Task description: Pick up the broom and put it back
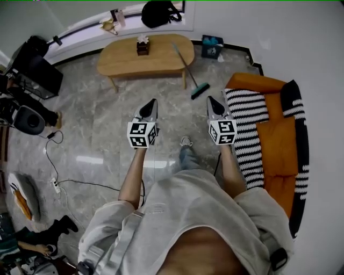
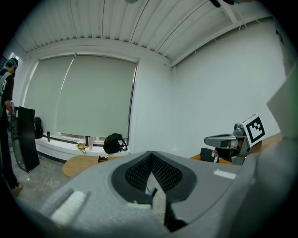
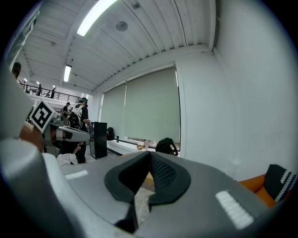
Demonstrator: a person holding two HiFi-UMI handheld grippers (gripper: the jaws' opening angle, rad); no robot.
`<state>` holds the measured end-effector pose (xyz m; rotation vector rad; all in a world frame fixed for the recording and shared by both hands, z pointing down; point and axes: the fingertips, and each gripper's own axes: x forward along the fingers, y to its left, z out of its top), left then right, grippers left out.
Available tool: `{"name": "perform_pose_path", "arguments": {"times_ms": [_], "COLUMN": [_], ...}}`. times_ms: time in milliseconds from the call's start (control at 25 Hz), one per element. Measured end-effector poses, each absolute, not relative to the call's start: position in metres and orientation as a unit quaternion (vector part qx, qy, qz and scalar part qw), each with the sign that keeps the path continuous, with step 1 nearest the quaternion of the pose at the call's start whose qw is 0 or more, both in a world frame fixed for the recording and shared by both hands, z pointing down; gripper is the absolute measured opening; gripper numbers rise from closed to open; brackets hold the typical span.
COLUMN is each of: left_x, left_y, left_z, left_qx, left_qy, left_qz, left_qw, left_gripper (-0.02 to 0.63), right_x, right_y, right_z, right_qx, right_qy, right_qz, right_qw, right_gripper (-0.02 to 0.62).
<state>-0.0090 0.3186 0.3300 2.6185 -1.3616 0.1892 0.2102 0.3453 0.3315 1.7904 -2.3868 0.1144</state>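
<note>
The broom (image 1: 189,72) has a thin handle and a teal head (image 1: 200,91). It leans against the right end of the wooden table (image 1: 123,62), with its head on the floor. In the head view both grippers are held out side by side, short of the broom. My left gripper (image 1: 152,102) is left of the head and my right gripper (image 1: 210,99) just right of it. Both are shut and hold nothing. In the left gripper view a teal bit of the broom head (image 2: 152,191) shows below the closed jaws (image 2: 151,154). The right gripper's jaws (image 3: 150,153) also meet at the tip.
An orange sofa (image 1: 282,139) with a black-and-white striped blanket (image 1: 250,134) lies at the right. A black backpack (image 1: 158,13) sits on the window ledge and a teal box (image 1: 212,46) beside the table. Cables (image 1: 80,183) and black equipment (image 1: 32,70) are at the left.
</note>
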Motion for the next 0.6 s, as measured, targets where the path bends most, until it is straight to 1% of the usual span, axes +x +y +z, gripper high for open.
{"name": "perform_pose_path", "arguments": {"times_ms": [600], "left_x": [0.043], "left_y": [0.145], "left_z": [0.316], "left_qx": [0.873], "left_qy": [-0.476], "left_qz": [0.062], "left_qw": [0.092], "left_gripper": [0.0], "right_x": [0.257], "right_y": [0.162], "right_z": [0.32], "right_qx": [0.575], "right_qy": [-0.814], "right_qz": [0.037], "right_qw": [0.077], "right_gripper": [0.0]}}
